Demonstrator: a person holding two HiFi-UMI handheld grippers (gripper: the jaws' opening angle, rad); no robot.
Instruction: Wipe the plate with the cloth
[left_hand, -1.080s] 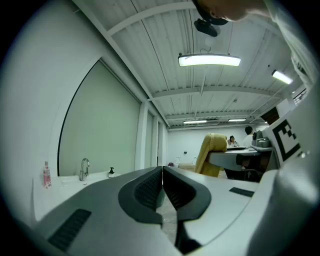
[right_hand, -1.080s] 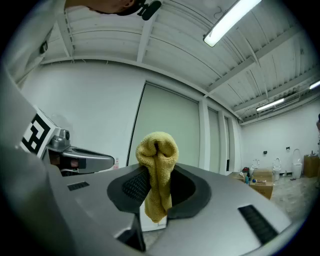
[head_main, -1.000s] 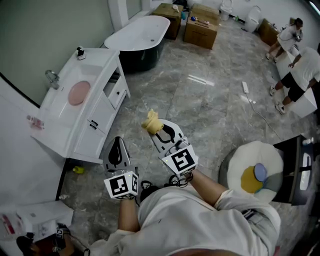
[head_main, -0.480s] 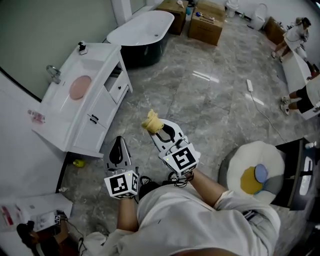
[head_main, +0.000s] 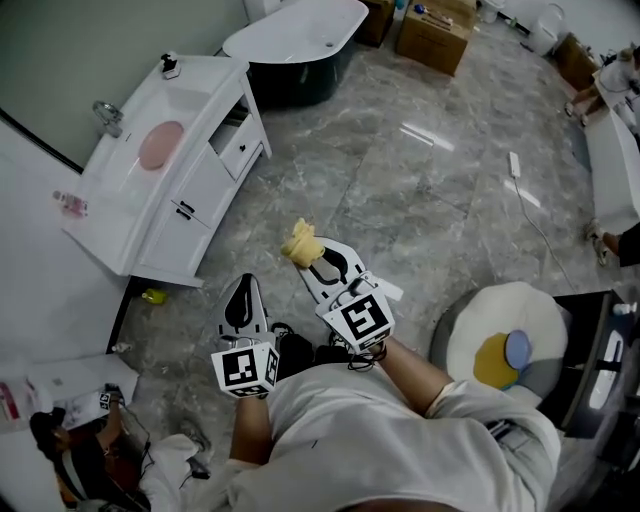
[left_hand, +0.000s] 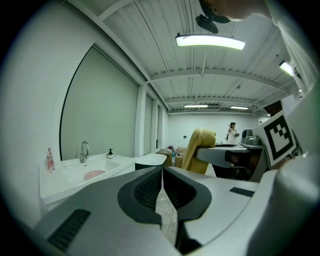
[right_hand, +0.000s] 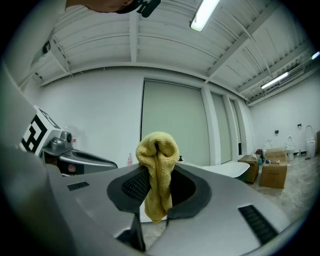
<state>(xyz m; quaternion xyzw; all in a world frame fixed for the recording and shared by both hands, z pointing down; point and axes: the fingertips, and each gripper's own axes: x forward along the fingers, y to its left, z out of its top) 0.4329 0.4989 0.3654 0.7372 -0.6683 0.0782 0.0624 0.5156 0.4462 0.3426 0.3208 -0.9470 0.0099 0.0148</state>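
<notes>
Right gripper view: right claw (right_hand: 154, 192) clamped on yellow cloth (right_hand: 158, 152), folded bunch poking past the tips. Soft, light, limp; grip mid-fold looks sound. Closed and empty: left claw (left_hand: 162, 186). Likely the plate: pink disc (head_main: 160, 146) in basin (head_main: 133, 187), well ahead-left of both claws. Stiff, probably slick; steady by rim.

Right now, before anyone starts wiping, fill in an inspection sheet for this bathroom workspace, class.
Surface: white sink counter.
Job's things: pink plate lies in the basin; yellow cloth held by the right claw.
Clutter: soap bottle and pink bottle on the counter.
Grippers: left claw shut, empty; right claw shut on the cloth.
Cables: power strip with cord on the marble floor.
Surroundings: bathtub, cardboard boxes.
</notes>
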